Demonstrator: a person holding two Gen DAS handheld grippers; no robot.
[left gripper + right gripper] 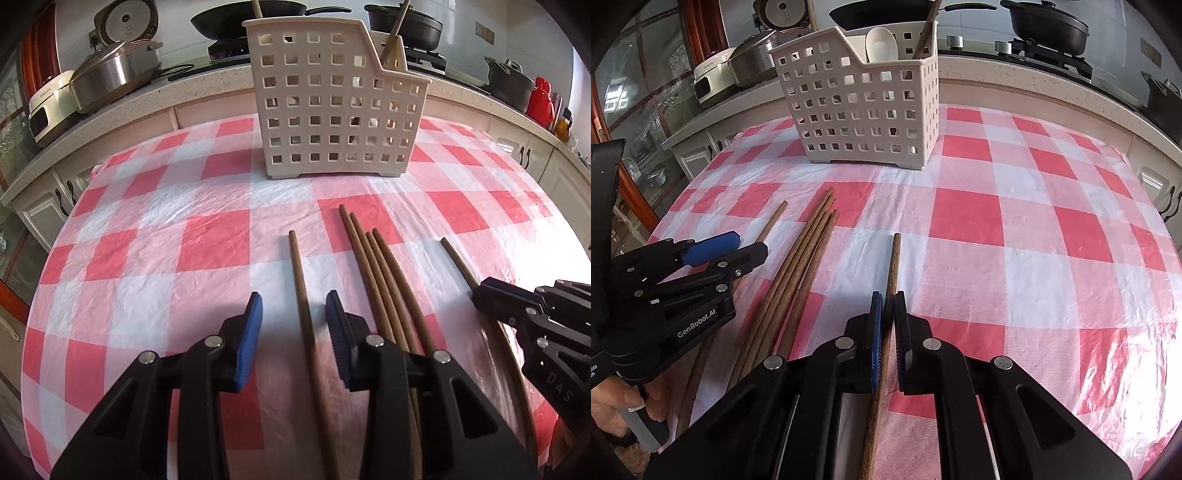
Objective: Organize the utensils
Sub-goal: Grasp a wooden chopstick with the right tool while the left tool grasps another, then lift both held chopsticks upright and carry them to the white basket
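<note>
a: on the checked tablecloth (pixel 207 236), near the front edge, six wooden chopsticks lie loose, pointing roughly at the white slotted caddy (pixel 332 107) further back. the right gripper (pixel 888 295) is clamped tight on the rightmost chopstick (pixel 894 258), which sits apart from the rest.

b: and the left gripper (pixel 293 306)?

a: narrowed but not gripping. its blue pads stand either side of the lone chopstick (pixel 297 266) on the left, with gaps showing on both sides.

b: what could go wrong?

a: i'd guess the right one holds its stick low on the shaft, so the long free end could swing and catch the caddy's rim on the way in. the left pad nearest the bundle of four (pixel 373 266) sits close to them; closing off-centre might nudge that bundle or roll the single stick away.

b: anything in the caddy already?

a: a white spoon (pixel 881 46) and a wooden handle (pixel 925 33) stand inside, so the slot is partly taken.
</note>
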